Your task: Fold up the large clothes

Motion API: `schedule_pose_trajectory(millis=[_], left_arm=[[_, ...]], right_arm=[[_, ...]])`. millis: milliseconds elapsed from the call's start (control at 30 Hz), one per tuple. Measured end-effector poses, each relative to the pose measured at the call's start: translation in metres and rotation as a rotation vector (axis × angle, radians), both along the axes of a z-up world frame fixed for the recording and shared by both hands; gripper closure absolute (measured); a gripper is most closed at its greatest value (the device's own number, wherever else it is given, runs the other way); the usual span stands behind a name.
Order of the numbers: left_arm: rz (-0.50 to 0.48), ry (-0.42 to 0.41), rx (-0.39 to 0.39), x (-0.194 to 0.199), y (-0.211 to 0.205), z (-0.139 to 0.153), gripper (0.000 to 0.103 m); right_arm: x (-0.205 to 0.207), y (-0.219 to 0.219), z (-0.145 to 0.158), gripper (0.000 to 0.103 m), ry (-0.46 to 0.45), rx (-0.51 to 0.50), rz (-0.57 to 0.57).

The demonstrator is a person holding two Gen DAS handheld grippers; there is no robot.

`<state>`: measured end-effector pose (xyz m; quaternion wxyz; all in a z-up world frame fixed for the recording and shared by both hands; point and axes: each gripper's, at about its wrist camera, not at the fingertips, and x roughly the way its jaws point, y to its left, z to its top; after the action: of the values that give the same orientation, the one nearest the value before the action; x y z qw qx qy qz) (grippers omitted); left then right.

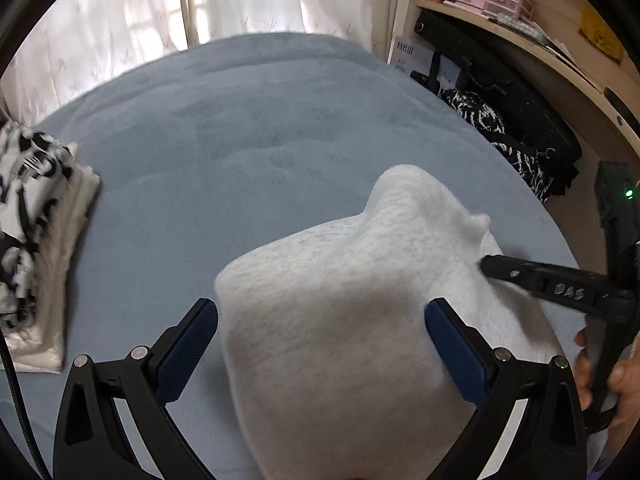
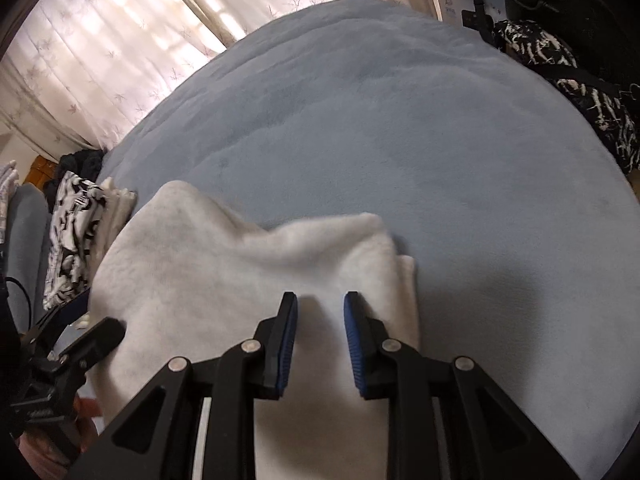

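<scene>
Near the bed's front edge, on the blue blanket (image 1: 260,128), a grey fleece garment (image 1: 340,312) lies bunched. Left gripper (image 1: 322,320) gapes wide, pads astride the cloth w/o pinching. Right gripper (image 2: 320,308) is nearly closed, narrow gap over fleece; can't tell if it pinches cloth.

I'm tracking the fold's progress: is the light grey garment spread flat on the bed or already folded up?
Partly folded: the light grey garment sits bunched in a raised hump with doubled edges on the blue bed cover, not flat.
</scene>
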<state>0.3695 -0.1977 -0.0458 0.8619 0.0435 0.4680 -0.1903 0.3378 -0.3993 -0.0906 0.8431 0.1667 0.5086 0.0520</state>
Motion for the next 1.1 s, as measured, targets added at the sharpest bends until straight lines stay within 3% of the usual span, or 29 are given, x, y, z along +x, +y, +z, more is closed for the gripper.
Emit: schedule_pose_trajectory(millis=[233,467,633,900,1100], left_arm=[[-0.055,0.017,0.017,-0.048,0.019,0.020,0.001],[-0.129,0.046,-0.002,-0.107,0.029,-0.005,0.001],[-0.097,0.101,-0.074,-0.107,0.032,-0.024,0.001],[-0.068,0.161,-0.181,-0.100,0.043,-0.041,0.001],[-0.009,0.198,-0.194,-0.099,0.049,-0.040,0.001]], right_arm=[[-0.054,0.012,0.026,0.078,-0.029,0.063,0.085],[-0.094,0.009,-0.004,0.079,0.030,0.047,0.089],[-0.106,-0.003,-0.017,0.089,0.012,0.008,0.057],[-0.108,-0.006,-0.021,0.089,0.009,0.007,0.039],[-0.113,-0.003,-0.012,0.085,0.010,0.003,0.044]])
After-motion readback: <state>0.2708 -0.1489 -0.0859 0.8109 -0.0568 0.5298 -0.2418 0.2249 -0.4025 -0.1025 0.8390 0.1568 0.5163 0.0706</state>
